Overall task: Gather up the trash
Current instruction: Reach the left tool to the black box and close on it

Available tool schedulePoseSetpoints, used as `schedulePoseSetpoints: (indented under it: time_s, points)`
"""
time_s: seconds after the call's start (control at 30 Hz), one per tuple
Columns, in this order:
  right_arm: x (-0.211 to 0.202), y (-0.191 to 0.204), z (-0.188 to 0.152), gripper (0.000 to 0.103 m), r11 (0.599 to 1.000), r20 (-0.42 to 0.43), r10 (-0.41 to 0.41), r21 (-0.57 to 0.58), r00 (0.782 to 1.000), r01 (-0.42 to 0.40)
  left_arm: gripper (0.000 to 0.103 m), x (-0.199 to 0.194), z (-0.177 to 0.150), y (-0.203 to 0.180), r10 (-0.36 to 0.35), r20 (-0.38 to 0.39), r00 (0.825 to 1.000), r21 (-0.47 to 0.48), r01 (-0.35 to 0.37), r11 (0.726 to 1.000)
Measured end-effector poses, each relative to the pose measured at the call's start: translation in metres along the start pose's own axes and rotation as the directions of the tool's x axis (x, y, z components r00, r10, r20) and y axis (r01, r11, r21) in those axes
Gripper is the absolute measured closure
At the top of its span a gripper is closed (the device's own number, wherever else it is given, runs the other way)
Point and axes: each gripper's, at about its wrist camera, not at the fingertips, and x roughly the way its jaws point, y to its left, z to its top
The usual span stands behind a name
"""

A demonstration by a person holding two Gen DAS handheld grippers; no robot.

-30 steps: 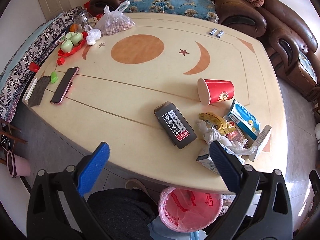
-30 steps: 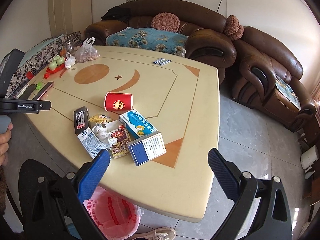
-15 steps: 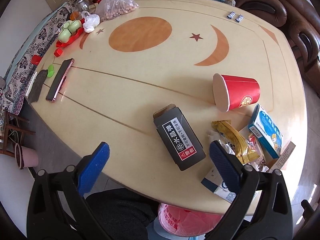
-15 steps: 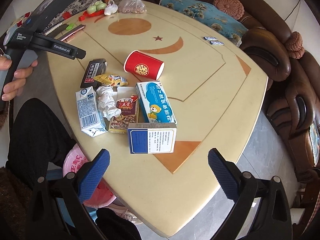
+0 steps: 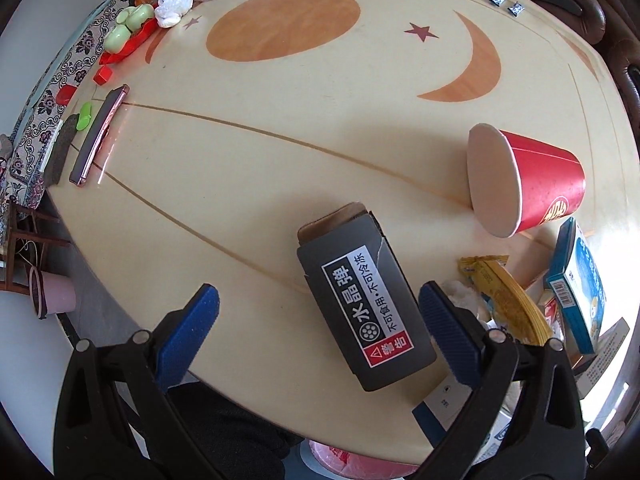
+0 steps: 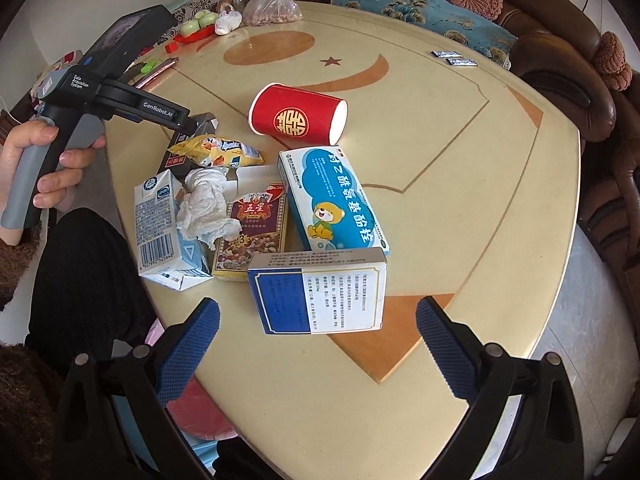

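Jaws wide apart on both grippers: left gripper frames the black box printed 水晶弹; right gripper frames a blue-white carton. Beyond, red cup on its side on the counter.

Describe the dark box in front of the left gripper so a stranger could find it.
On the cream table, look left of the trash pile near its front edge. The dark box lies flat, apart from the tipped red cup; it alone is charcoal with a white label.
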Motion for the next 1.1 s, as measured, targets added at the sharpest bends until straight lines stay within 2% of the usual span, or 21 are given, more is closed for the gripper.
schedulePoseSetpoints:
  time_s: [0.47,0.77,1.1]
  points:
    - [0.031,-0.011,-0.015,0.007,0.999,0.067,0.030,0.031,0.997,-0.032,0.005,0.022,0.007,-0.004,-0.017,-0.059,0.998,-0.031,0.016,0.999]
    - [0.048,-0.012,-0.016,0.007,0.998,0.094,0.052,0.041,0.994,-0.056,0.005,0.036,0.011,-0.010,-0.004,-0.087,0.996,-0.027,0.001,1.000]
    - [0.047,-0.012,-0.017,0.007,0.996,0.170,0.034,0.077,0.985,-0.048,0.005,0.048,0.015,-0.010,-0.034,-0.122,0.992,-0.044,0.029,0.999]
